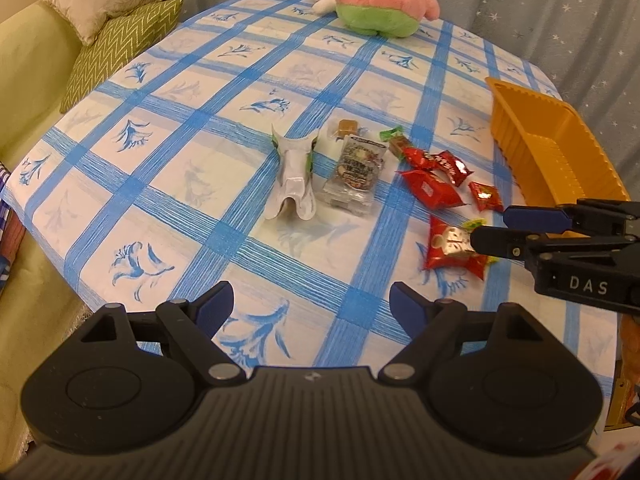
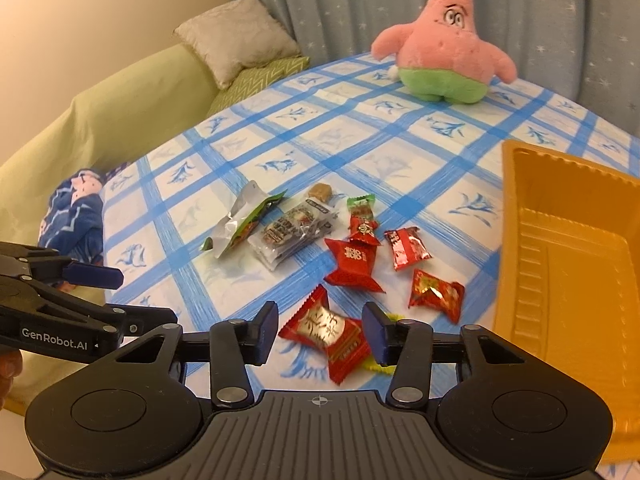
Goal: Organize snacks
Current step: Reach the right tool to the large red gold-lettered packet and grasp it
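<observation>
Snacks lie loose on the blue-checked tablecloth: a white pouch, a clear packet and several red candies. My right gripper is down at the table, its blue pads on either side of a red and gold candy packet that lies flat. The pads stand close to its edges, without a clear squeeze. From the left wrist view, the right gripper reaches in from the right over that packet. My left gripper hovers wide open with nothing between its fingers.
An empty yellow plastic tray sits at the right edge of the table, also seen as the tray. A pink star plush stands at the far side. A green sofa with cushions runs along the left.
</observation>
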`<action>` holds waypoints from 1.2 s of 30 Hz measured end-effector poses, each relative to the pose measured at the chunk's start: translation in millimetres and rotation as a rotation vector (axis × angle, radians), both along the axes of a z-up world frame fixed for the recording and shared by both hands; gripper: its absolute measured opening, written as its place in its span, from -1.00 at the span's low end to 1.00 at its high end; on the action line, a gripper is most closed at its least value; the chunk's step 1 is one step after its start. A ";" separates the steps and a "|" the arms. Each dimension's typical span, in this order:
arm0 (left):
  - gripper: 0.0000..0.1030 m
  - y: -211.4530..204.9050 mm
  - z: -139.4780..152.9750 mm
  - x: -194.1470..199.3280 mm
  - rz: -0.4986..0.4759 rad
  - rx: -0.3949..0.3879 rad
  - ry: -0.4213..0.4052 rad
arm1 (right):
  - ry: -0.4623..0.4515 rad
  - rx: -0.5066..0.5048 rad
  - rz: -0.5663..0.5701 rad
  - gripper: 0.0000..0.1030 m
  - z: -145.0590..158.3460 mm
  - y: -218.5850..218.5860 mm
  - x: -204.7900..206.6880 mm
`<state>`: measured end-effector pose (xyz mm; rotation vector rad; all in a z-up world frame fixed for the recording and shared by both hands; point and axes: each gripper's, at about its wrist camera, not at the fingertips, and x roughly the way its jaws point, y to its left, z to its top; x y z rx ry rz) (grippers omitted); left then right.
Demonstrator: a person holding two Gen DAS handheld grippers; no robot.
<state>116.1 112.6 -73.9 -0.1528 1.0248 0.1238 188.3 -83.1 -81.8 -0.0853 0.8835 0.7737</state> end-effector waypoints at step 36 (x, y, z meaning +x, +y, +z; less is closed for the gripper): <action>0.50 6.3 -9.2 18.9 -0.034 0.007 0.004 | 0.030 -0.055 -0.059 -0.52 -19.9 9.2 2.5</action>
